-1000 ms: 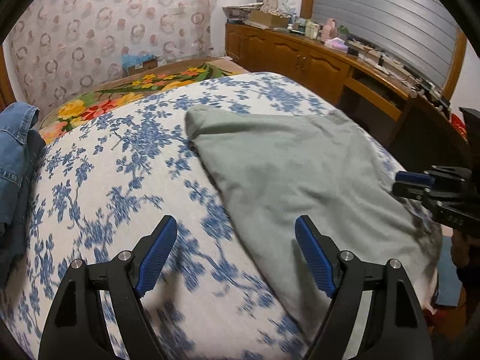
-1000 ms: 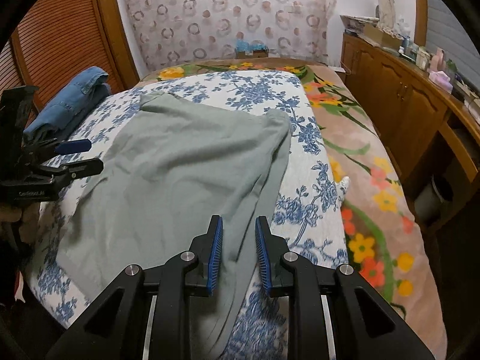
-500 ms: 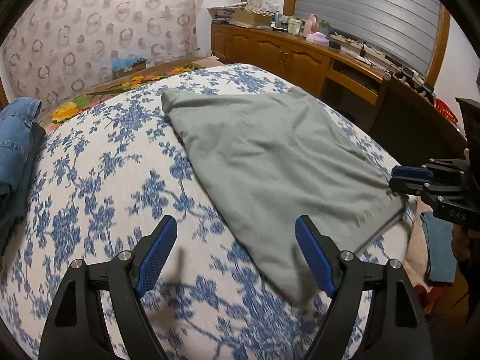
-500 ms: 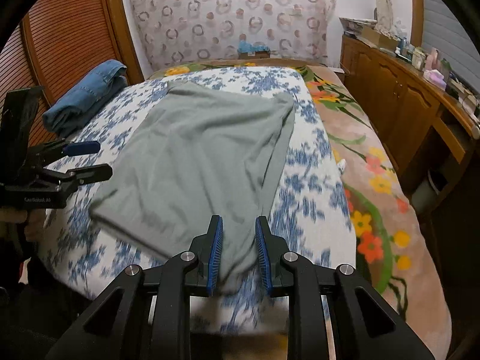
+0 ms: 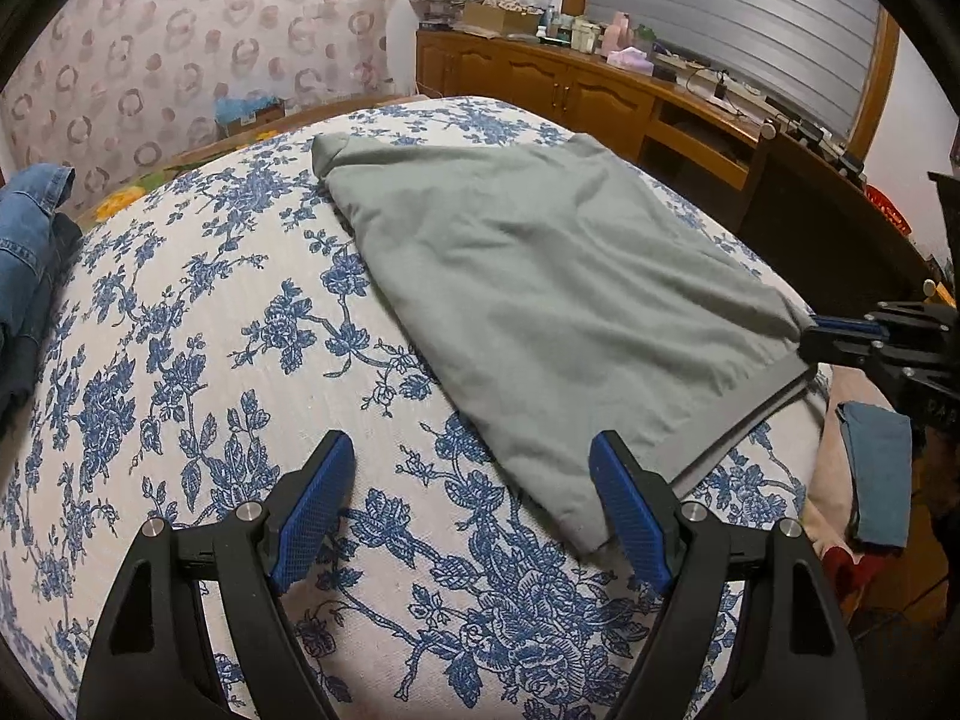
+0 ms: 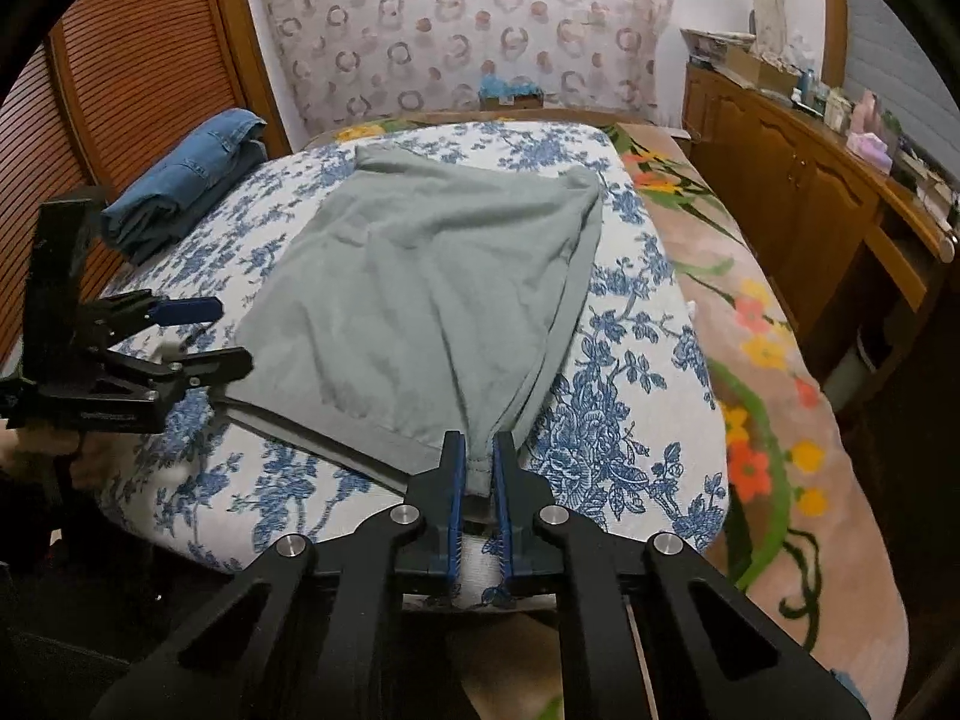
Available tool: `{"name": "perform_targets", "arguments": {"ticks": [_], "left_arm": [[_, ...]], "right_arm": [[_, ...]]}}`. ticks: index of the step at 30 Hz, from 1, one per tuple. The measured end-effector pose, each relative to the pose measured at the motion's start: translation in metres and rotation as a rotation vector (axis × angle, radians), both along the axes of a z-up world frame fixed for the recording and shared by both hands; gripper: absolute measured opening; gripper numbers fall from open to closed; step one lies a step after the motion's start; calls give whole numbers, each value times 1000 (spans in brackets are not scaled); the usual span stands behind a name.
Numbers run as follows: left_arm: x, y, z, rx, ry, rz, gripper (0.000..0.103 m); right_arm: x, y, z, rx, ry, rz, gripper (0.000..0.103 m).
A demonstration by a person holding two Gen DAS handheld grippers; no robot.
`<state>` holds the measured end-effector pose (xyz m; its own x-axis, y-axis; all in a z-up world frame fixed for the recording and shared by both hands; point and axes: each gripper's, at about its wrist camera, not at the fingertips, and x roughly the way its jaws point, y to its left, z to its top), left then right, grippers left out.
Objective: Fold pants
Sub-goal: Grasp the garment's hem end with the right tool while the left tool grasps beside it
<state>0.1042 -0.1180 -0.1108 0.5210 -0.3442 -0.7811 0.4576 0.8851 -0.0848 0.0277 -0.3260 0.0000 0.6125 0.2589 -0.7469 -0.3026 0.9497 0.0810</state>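
The grey-green pants (image 5: 540, 294) lie spread on the blue-flowered bedspread (image 5: 198, 360), also in the right wrist view (image 6: 432, 288). My right gripper (image 6: 478, 459) is shut on the near corner of the pants' hem at the bed's edge; it shows in the left wrist view (image 5: 840, 333) at the right. My left gripper (image 5: 471, 501) is open and empty, low over the bedspread at the other near corner of the hem. It also shows at the left of the right wrist view (image 6: 210, 336).
Folded blue jeans (image 6: 180, 186) lie at the bed's far left, also seen in the left wrist view (image 5: 30, 240). A wooden cabinet (image 6: 828, 192) with clutter runs along the right. A flowered blanket (image 6: 750, 324) covers the bed's right side. A louvred door (image 6: 132, 72) stands at left.
Both grippers have pulled back toward the bed's near edge. The right gripper has dragged the pants' hem toward me, and the cloth lies flatter and more stretched out.
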Motion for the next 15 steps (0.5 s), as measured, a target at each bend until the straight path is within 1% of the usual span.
{"name": "perform_targets", "arguments": {"ticks": [2,5,6,7,8,10,12,14,15], "left_arm": [[-1,1,0,-3,0,2,82],[-1,2,0,-4,0,7,82],[-2,3,0,-6,-1,9,82],[-2,4,1,-6,0,12,82],[-3,5,1,-7,1,14,82],[-3,5,2,-12,2,18,82],[-4,6,4,-25,1,17,82],[-7,5,7,-45,-1,6,82],[-8,5,8,-53,0,2,78]], "right_arm": [[-4,1,1,-3,-5,0,9],[-7,2,-3,-11,12,1,9],[-9,3,-4,-15,11,-7,11],[-8,3,-4,-15,13,-11,16],[-8,3,-4,-19,14,-19,19],[-6,1,-3,-27,7,-44,31],[-4,0,-4,-21,5,-56,36],[-2,-1,-7,-9,10,-60,37],[-1,-2,-8,-3,11,-62,37]]}}
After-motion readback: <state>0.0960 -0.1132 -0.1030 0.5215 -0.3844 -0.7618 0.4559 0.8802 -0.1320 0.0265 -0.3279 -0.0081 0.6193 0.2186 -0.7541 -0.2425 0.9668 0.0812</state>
